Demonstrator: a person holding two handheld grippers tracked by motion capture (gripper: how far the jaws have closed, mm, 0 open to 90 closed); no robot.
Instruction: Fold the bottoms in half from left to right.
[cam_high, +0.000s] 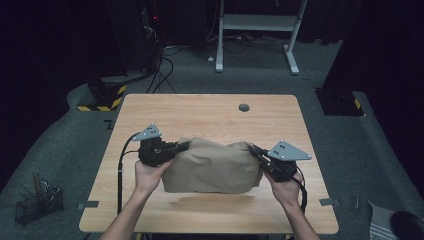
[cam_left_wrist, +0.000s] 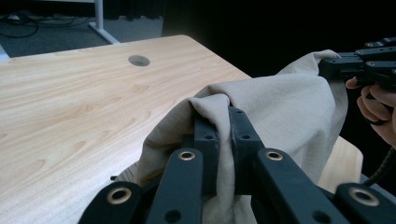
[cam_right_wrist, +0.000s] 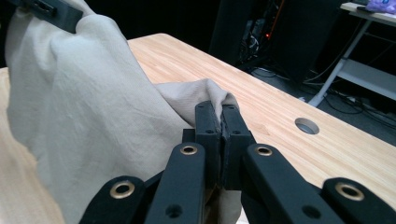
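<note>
Wooden table (cam_high: 210, 107); both grippers' jaws clamped on beige cloth (cam_high: 212, 165) corners, cloth lifted.

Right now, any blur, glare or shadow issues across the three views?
High view: sharp, dark surroundings, soft shadow under the beige cloth on the table. Left gripper view: near linkage of the left gripper slightly soft, no glare. Right gripper view: right gripper crisp, background behind the table dim.

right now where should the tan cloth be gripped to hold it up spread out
At its two upper corners, one from each side. The cloth hangs as a wide sheet between the left gripper and right gripper, each shut on a bunched top corner, so the lower part drapes freely toward the table.
</note>
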